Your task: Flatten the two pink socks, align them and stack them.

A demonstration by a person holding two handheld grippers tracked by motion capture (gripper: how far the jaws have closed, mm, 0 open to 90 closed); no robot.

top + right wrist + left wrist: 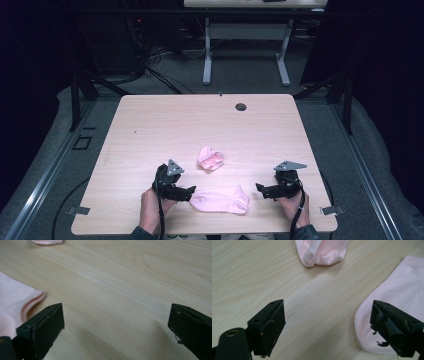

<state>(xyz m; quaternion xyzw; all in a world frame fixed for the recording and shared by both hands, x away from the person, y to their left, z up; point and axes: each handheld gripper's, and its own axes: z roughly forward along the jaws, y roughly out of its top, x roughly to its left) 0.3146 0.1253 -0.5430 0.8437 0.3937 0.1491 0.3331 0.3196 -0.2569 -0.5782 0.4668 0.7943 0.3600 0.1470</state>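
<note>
Table (150,125): light wood; two pink socks on the near half.
Flat sock (221,201): spread out near the front edge, between the two grippers.
Bunched sock (210,158): crumpled, just behind the flat sock, apart from it.
Left gripper (191,192): jaws apart, nothing clamped; tips at the flat sock's left end, one jaw over its edge in the left gripper view.
Right gripper (260,189): jaws wide apart, over bare table just right of the flat sock, not touching it.
</note>
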